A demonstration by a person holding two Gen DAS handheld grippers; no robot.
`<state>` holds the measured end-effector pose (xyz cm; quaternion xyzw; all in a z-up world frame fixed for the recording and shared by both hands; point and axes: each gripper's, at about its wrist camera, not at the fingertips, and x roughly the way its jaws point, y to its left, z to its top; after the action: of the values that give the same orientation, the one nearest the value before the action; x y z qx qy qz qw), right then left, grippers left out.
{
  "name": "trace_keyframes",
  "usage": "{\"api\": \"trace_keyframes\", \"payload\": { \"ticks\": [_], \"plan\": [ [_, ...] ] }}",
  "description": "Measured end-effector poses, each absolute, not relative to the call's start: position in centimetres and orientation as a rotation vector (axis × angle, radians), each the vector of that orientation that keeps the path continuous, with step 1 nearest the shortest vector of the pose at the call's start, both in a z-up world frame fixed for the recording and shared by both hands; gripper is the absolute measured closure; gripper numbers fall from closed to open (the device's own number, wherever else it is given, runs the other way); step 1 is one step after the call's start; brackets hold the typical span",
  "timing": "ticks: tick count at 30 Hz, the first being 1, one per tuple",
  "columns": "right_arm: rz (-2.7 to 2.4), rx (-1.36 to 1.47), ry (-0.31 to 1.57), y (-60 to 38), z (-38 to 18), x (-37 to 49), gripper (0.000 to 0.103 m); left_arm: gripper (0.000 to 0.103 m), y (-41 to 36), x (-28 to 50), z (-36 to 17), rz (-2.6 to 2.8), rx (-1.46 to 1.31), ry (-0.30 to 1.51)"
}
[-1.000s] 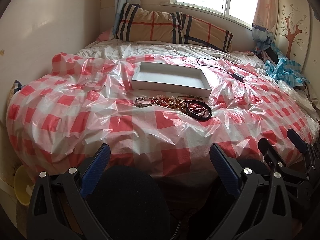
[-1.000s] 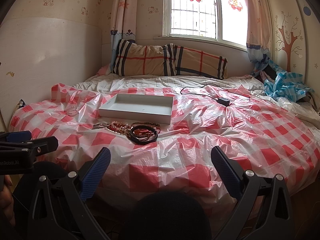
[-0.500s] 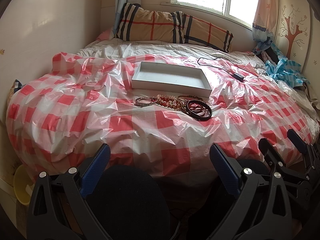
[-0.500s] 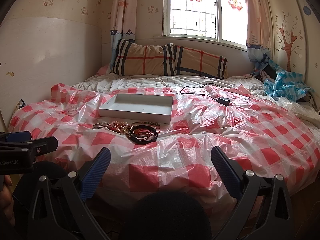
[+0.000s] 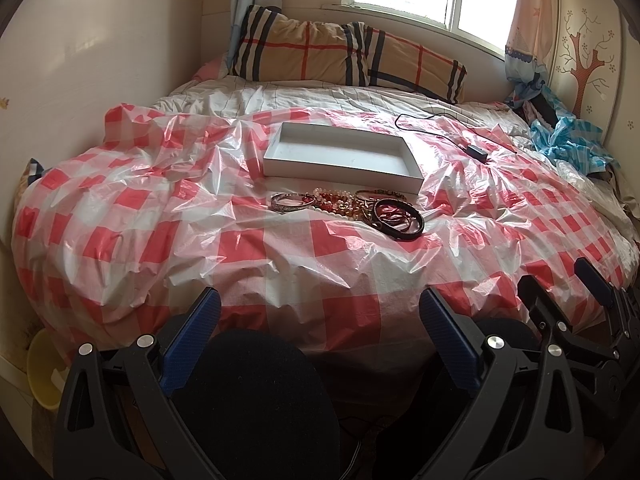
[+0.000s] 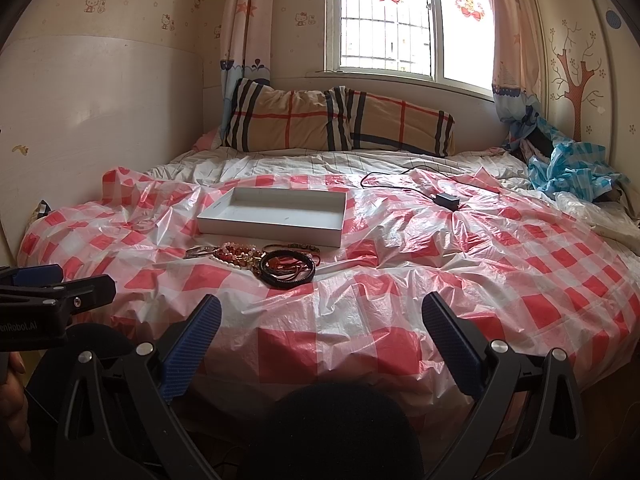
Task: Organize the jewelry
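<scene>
Both grippers, left gripper [image 5: 320, 320] and right gripper [image 6: 320, 320], hang spread wide and empty at the bed's near edge; nothing is sorted, so next comes reaching for the jewelry pile [image 5: 348, 210] just before the empty white tray [image 5: 340, 168].

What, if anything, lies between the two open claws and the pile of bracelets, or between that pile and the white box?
Nothing visible. Only bare checked plastic sheet separates the left claw and right claw from the bracelet pile. The empty white box sits right behind the pile, nothing between them.
</scene>
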<state>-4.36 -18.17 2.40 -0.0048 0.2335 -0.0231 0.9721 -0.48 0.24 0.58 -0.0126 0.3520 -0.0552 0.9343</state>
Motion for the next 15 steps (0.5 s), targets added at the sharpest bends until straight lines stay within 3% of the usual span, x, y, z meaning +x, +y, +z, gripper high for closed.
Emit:
{"api": "trace_keyframes", "payload": {
  "ticks": [15],
  "plan": [
    [-0.046,-0.008,0.472,-18.22,2.42,-4.35,0.007,0.008,0.28,-0.42,0.61,-0.113,-0.026,0.722]
  ]
}}
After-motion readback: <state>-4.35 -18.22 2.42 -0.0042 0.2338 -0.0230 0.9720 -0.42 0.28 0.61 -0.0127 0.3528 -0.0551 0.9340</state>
